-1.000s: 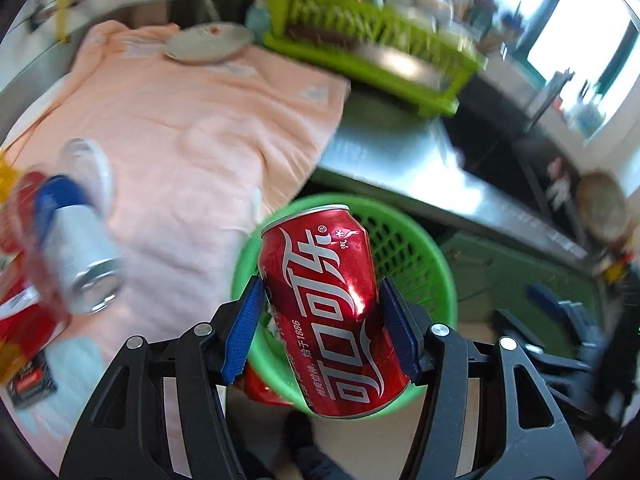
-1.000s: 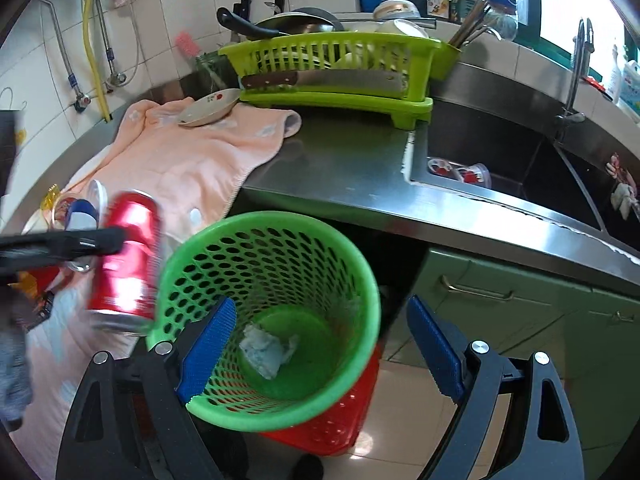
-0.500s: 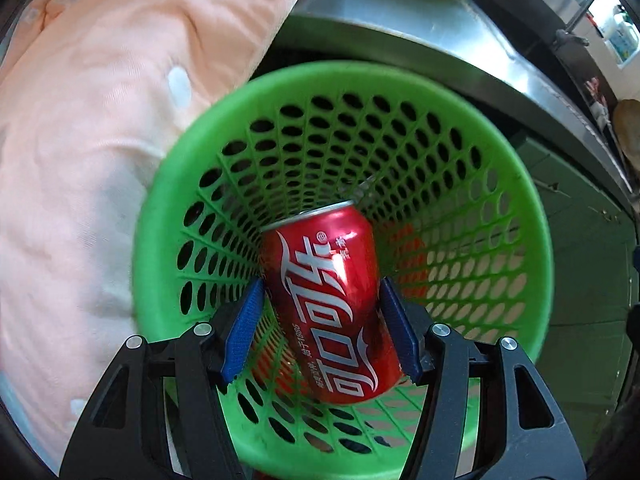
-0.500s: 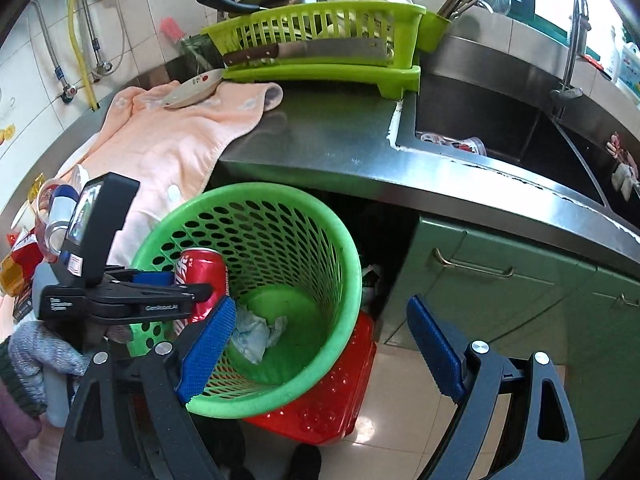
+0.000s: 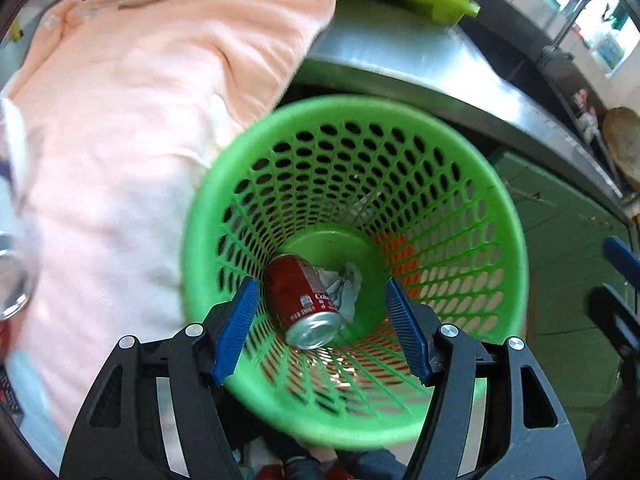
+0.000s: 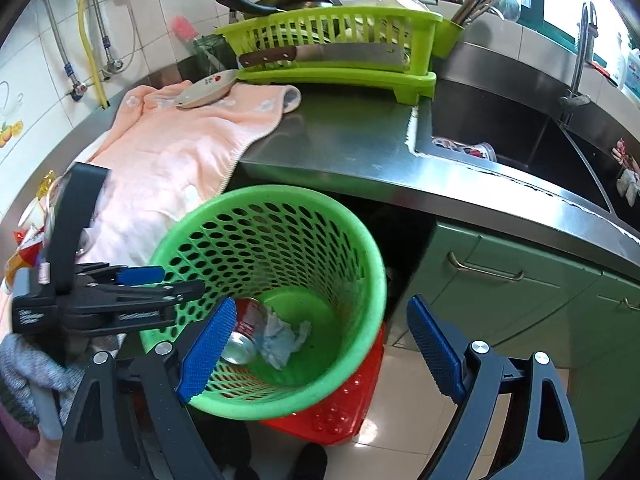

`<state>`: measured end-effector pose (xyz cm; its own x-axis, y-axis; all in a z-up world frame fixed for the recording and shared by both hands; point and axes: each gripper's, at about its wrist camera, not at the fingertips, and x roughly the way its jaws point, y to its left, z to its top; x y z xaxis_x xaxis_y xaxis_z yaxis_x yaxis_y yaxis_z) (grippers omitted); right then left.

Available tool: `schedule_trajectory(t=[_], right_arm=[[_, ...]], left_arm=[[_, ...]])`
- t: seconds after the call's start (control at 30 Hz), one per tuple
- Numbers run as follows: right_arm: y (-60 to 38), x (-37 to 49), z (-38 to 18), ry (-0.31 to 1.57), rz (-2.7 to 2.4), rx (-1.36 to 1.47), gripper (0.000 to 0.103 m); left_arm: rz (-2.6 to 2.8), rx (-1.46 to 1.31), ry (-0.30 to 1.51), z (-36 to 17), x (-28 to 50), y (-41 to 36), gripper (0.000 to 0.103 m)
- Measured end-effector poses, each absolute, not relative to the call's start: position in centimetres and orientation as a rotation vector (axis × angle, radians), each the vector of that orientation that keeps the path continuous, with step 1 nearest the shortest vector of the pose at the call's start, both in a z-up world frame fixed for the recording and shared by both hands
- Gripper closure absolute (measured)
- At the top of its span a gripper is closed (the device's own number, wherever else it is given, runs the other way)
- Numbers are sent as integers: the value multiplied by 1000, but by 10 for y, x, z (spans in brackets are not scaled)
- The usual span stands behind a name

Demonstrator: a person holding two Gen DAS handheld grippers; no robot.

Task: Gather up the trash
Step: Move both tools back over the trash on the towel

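A red cola can (image 5: 304, 296) lies on its side at the bottom of the green mesh basket (image 5: 516, 264), next to a crumpled tissue (image 5: 344, 288). My left gripper (image 5: 321, 282) hangs over the basket mouth. Its jaws are opening, and nothing sits between the blue pads. The right wrist view shows the same can (image 6: 244, 328) and tissue (image 6: 284, 336) inside the basket (image 6: 280, 192), with the left gripper (image 6: 168, 282) at the basket's left rim. My right gripper (image 6: 322, 304) stands open and empty above the near rim.
A peach towel (image 6: 180, 152) drapes over the steel counter (image 6: 340, 140), which carries a plate (image 6: 204, 88) and a lime dish rack (image 6: 340, 48) with a cleaver. The sink (image 6: 500, 136) is on the right. A red basket (image 6: 352, 400) sits under the green one. Wrappers (image 6: 24, 248) lie far left.
My left gripper came down over the basket with the can, then its jaws parted and the can dropped to the bottom. The right gripper stayed put.
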<state>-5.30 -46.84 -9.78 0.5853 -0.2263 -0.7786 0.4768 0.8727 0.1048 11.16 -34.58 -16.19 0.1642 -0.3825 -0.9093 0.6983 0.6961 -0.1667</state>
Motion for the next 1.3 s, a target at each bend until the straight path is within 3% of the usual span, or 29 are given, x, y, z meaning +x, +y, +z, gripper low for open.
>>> schedule_trajectory(t=[0.53,1.3], right_arm=[[-375,-14,-60,782,-238,280,18],[-264,46,-48,783,2,177,15]], left_arm=[[-662,173,984,-67,94,-195,37],[-302,-38,974,-65,110,9,36]])
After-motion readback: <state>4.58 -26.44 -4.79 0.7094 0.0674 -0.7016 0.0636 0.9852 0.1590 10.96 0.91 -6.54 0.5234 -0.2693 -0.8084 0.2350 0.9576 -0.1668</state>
